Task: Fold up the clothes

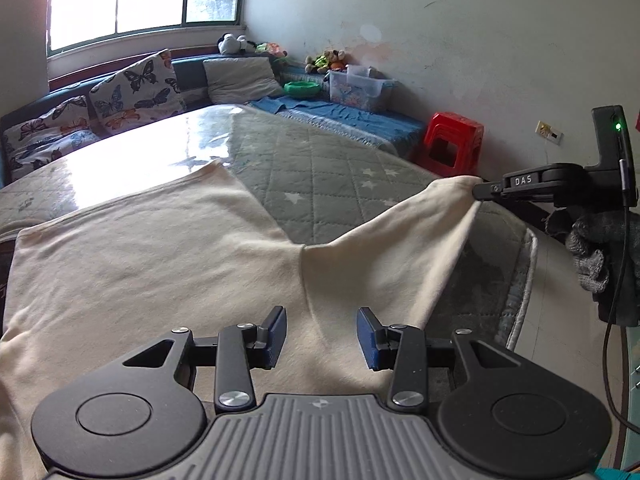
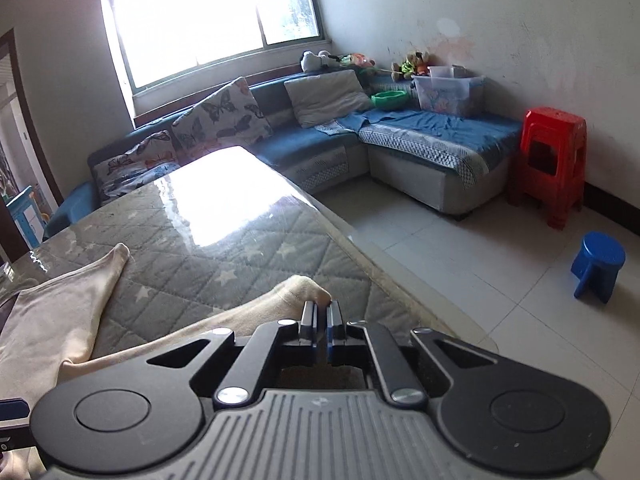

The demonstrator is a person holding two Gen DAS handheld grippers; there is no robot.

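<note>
A cream garment (image 1: 152, 264) lies spread on the quilted grey-green table cover (image 1: 320, 176). My left gripper (image 1: 321, 336) is open, its blue pads hovering over the garment near its middle seam. My right gripper (image 1: 478, 192) is shut on one end of the garment and lifts it off the table at the right. In the right wrist view the right gripper (image 2: 321, 312) is shut on that cream end (image 2: 296, 292), and the other end (image 2: 116, 256) lies flat at the left.
The table's right edge (image 2: 360, 252) drops to a tiled floor. A blue sofa (image 2: 420, 136) with cushions stands behind. A red stool (image 2: 552, 160) and a small blue stool (image 2: 600, 264) stand on the floor at the right.
</note>
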